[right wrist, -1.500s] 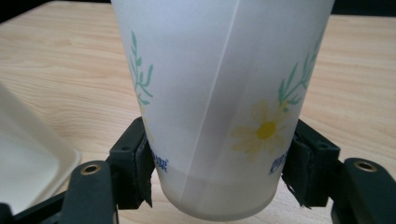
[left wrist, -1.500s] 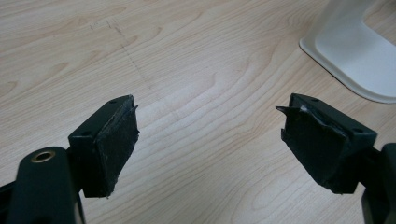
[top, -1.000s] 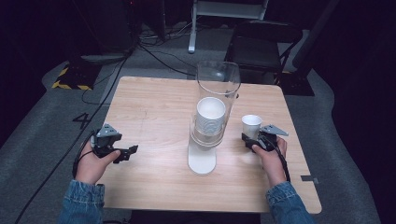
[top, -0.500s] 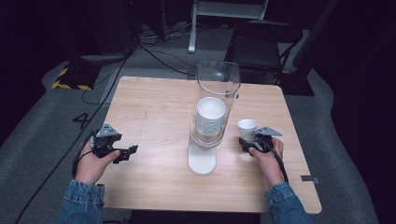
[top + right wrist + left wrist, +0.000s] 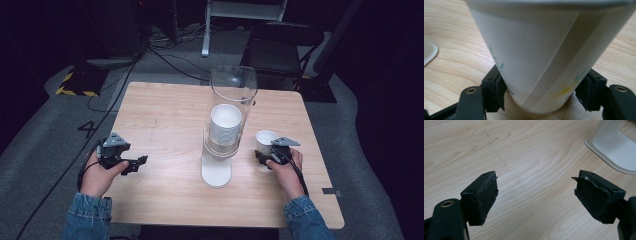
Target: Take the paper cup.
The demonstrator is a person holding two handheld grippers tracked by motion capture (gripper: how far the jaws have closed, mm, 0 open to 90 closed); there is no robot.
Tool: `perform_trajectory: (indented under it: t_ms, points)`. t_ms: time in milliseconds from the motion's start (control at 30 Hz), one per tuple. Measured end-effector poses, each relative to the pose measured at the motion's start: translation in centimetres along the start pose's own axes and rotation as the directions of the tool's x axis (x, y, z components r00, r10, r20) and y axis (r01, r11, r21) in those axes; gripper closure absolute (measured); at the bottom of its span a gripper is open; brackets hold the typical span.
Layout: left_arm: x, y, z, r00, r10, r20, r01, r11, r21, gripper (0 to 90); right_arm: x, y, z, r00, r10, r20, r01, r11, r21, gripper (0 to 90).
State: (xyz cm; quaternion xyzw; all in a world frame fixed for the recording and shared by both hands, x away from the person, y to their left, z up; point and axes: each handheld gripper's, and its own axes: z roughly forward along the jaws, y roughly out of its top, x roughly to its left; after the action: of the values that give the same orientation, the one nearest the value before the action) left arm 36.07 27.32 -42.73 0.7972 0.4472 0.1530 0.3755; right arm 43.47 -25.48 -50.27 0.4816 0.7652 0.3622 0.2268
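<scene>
The right tool (image 5: 264, 159) pinches the base of an upright paper cup (image 5: 265, 140) on the desk (image 5: 165, 115), just right of the cup dispenser (image 5: 223, 135). The left tool (image 5: 136, 165) rests spread and empty, well left.

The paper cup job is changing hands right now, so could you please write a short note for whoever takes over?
Right gripper: jaws at the base of one upright paper cup, pads against its sides; they have just opened slightly. The cup stands on the table, right of the dispenser.
Left gripper: open, nothing between the jaws, low over bare table at the left.
Cup stack: sits in the clear dispenser tube.
Done: one cup is out and upright on the table.
Left: probably let go of the cup; what follows is unclear.
</scene>
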Motion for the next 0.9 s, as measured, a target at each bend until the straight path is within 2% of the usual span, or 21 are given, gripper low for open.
perform_trajectory:
  t_ms: [67,133,167,233,300,500,567,800,900]
  points:
    - [0.0,0.0,0.0,1.0,-0.004,0.002,0.004,1.0,0.001,18.2,0.0,-0.1,-0.1,0.9999,0.008,-0.008,-0.008,1.0,0.004,30.2]
    - [0.0,0.0,0.1,1.0,-0.005,0.006,0.005,1.0,0.0,18.2,-0.1,-0.1,-0.1,0.9999,0.012,-0.011,-0.012,0.9999,0.006,17.1]
    - [0.0,0.0,0.1,1.0,-0.005,0.006,0.005,1.0,0.0,18.1,-0.1,-0.1,-0.2,0.9999,0.011,-0.007,-0.011,0.9999,0.006,15.2]
    - [0.0,0.0,0.1,1.0,-0.007,0.007,0.007,1.0,-0.001,18.2,-0.2,0.0,-0.3,0.9997,0.02,0.011,-0.02,0.9998,-0.007,16.4]
    - [0.1,0.1,0.1,1.0,-0.002,0.006,0.002,1.0,-0.004,18.2,-0.2,0.0,-0.4,0.9993,0.037,0.001,-0.037,0.9992,-0.013,16.5]
    - [0.0,0.1,0.1,0.9999,-0.006,0.01,0.006,1.0,-0.001,18.1,-0.2,0.3,-1.0,0.9995,0.03,-0.007,-0.03,0.9979,-0.057,16.0]
    - [0.1,0.1,0.1,1.0,-0.002,0.009,0.002,1.0,-0.001,18.2,-0.3,0.5,-1.3,0.9996,0.03,0.004,-0.029,0.9964,-0.08,15.9]
    - [0.1,0.1,0.1,0.9999,-0.004,0.01,0.004,1.0,0.003,18.1,0.0,1.5,-2.3,0.9999,-0.008,-0.008,0.006,0.9857,-0.169,15.8]
    - [0.1,0.1,0.1,0.9999,-0.004,0.01,0.004,1.0,0.002,18.1,0.0,1.8,-2.7,0.9995,-0.033,0.005,0.033,0.9783,-0.204,15.8]
